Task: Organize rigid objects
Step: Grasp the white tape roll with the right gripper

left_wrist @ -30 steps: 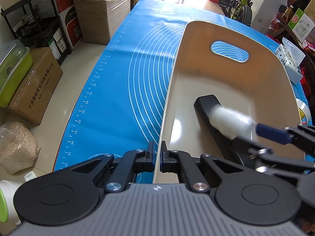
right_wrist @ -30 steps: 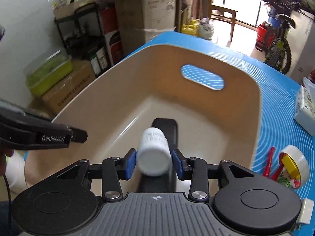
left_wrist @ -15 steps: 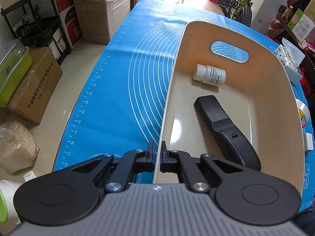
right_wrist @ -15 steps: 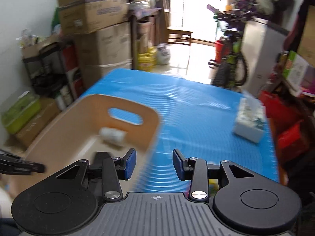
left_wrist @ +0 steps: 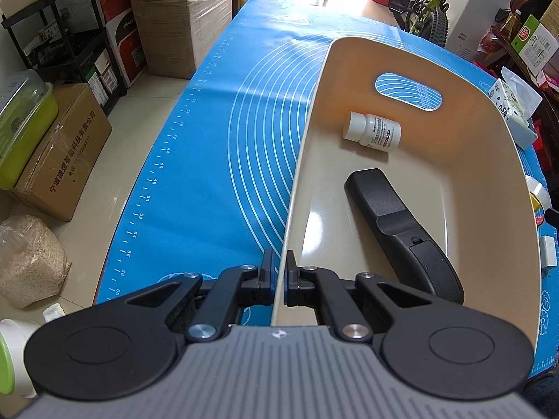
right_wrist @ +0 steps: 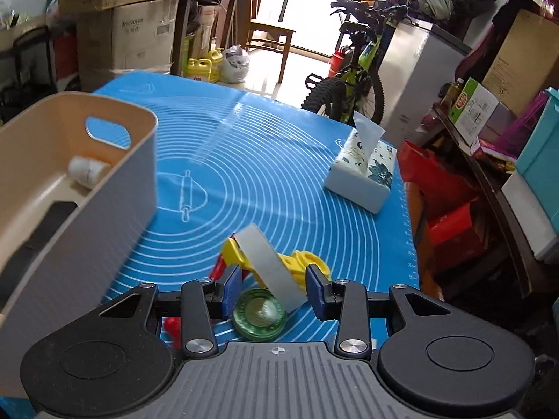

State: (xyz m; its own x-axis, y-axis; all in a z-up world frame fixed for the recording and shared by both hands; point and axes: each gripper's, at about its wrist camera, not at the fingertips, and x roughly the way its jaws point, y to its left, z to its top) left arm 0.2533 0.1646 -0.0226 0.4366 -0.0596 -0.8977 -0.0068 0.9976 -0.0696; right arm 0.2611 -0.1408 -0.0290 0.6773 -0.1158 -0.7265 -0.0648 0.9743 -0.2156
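the blue mat [right_wrist: 244, 160] covers the table, and your beige bin [left_wrist: 496, 160] sits on it, taking up the left of the right wrist view. your left gripper [left_wrist: 278, 276] is clamped tight on the bin's near rim, one jaw outside the wall and one inside, so the bin is braced. a tissue box [right_wrist: 361, 178] stands well apart on the far right of the mat and looks like no part of the job.

inside the bin, the black remote [left_wrist: 398, 230] lies along the floor, and the white bottle [left_wrist: 374, 134] lies on its side near the far wall below the handle slot. judged from that, two items are stowed and the step in hand is fetching the next one.

your right gripper [right_wrist: 276, 288] hangs over the loose pile beside the bin, jaws parted and holding nothing. between them, seen from above, sit the tape roll [right_wrist: 270, 270], tilted up on a yellow clip [right_wrist: 300, 262], and a green disc [right_wrist: 259, 314] nearest the camera. a red piece [right_wrist: 218, 270] shows at the left pad; what it is cannot be told.

the next move calls for picking one item cleanly. the tape roll leans on its neighbours, so settle the pads either side of it alone before closing.
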